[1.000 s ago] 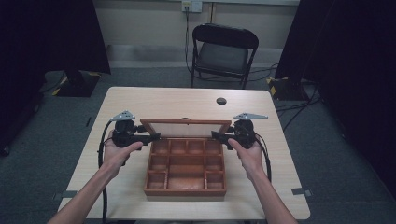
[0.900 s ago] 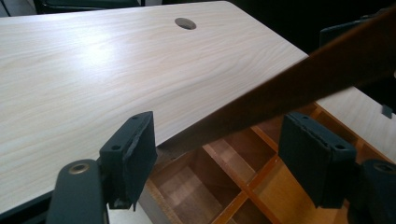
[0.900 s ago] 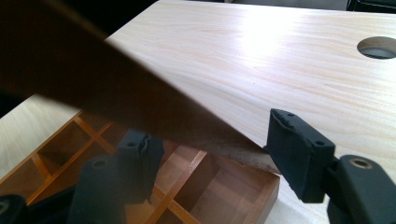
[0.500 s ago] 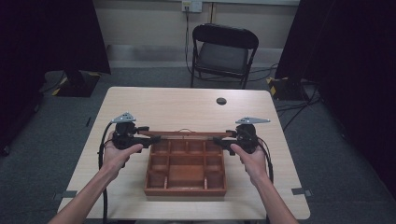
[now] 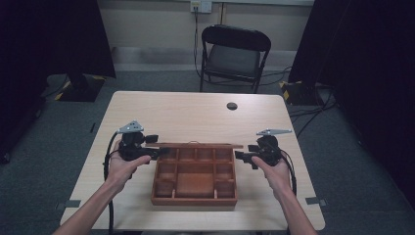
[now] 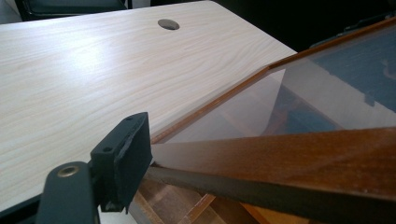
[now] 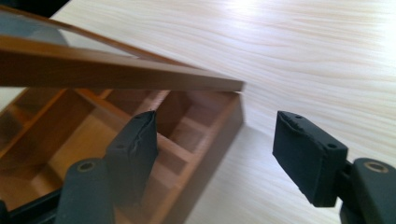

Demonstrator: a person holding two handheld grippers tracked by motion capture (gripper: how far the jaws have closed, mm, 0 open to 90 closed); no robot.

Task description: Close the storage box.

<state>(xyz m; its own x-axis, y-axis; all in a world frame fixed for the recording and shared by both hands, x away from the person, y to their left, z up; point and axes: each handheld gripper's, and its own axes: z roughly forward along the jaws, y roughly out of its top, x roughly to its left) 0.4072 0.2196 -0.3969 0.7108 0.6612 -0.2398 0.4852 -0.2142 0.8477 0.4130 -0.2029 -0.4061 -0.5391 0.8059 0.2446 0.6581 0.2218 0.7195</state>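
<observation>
Now the wooden box (image 5: 195,178) sits mid-table with its glass lid (image 6: 299,107) partly raised, left gripper (image 5: 157,152) at the lid's frame, grip unclear, right gripper (image 5: 241,156) released, jaws just closing slightly on nothing.

Counts: 1 table (image 5: 195,115), light wood, with 1 round cable hole (image 5: 232,105) at its far right. 1 wooden box (image 5: 195,182) at the near middle, with 1 glass-paned lid (image 5: 195,145) along its far edge. 2 grippers: left gripper (image 5: 159,152), right gripper (image 5: 241,156), each held in 1 hand. 1 black folding chair (image 5: 235,54) beyond the far edge. Exact number of box compartments can't be told.
</observation>
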